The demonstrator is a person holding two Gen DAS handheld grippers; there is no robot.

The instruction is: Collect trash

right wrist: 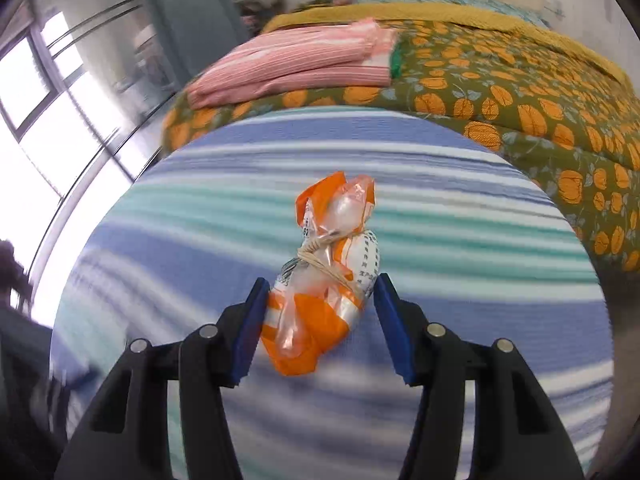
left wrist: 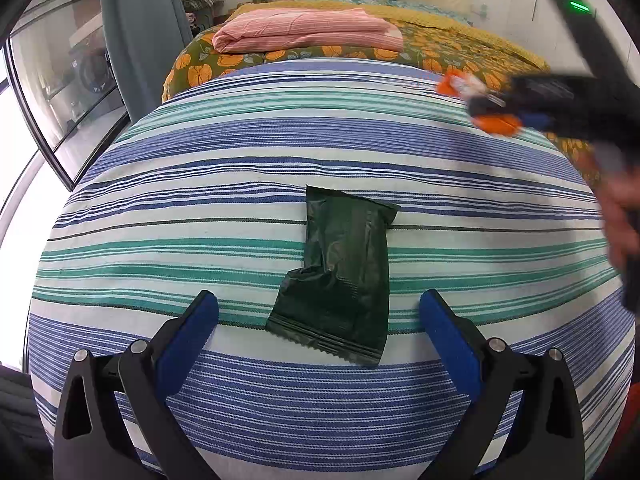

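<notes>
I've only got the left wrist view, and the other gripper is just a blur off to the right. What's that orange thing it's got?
Observer: A crumpled orange-and-clear plastic packet with printed text on it.
Operator: Loose, or bundled?
Observer: Bundled. A tan rubber band is wound around its middle.
Operator: Is the grip good?
Observer: It looks so. The right gripper has both blue pads against the packet's sides, and its upper half sticks out past the fingertips.

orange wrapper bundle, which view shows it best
The right wrist view: the orange wrapper bundle sits centred and sharp between the right gripper fingers, its tie visible. The left wrist view shows it small and blurred at upper right.
</notes>
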